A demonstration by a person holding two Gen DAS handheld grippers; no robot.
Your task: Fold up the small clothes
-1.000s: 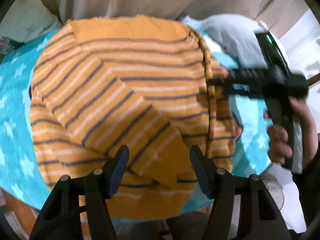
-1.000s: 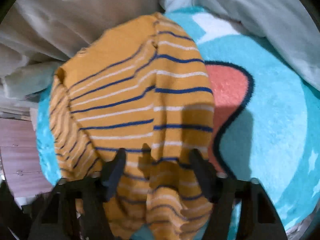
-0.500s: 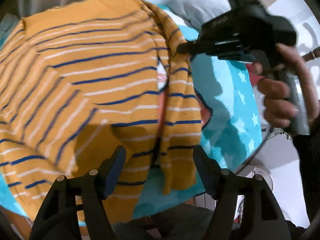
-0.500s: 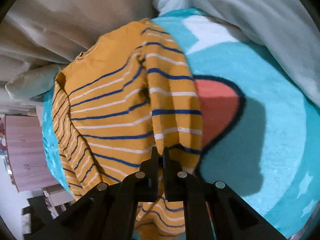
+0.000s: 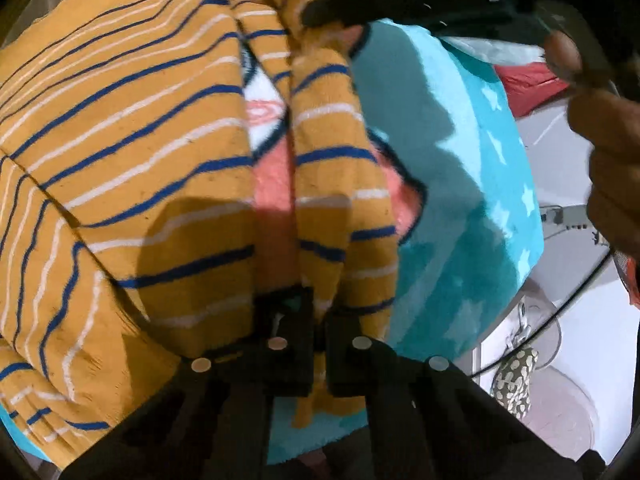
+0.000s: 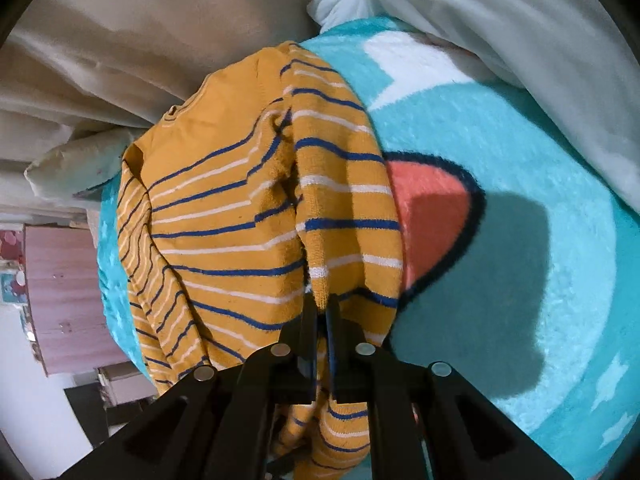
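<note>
An orange garment with blue and white stripes lies on a turquoise blanket. My left gripper is shut on the lower end of its right-hand fold. The right gripper shows at the top of the left wrist view, pinching the same fold farther up. In the right wrist view my right gripper is shut on the garment's raised fold, with the rest of the garment spread to the left.
The blanket bears a red and black cartoon patch. A white pillow lies at the far right and beige bedding behind. A pink cabinet stands left, off the bed.
My left gripper has closed on the fold's lower end; it was open half a second ago. My right gripper closed earlier and has lifted the fold off the red patch.
</note>
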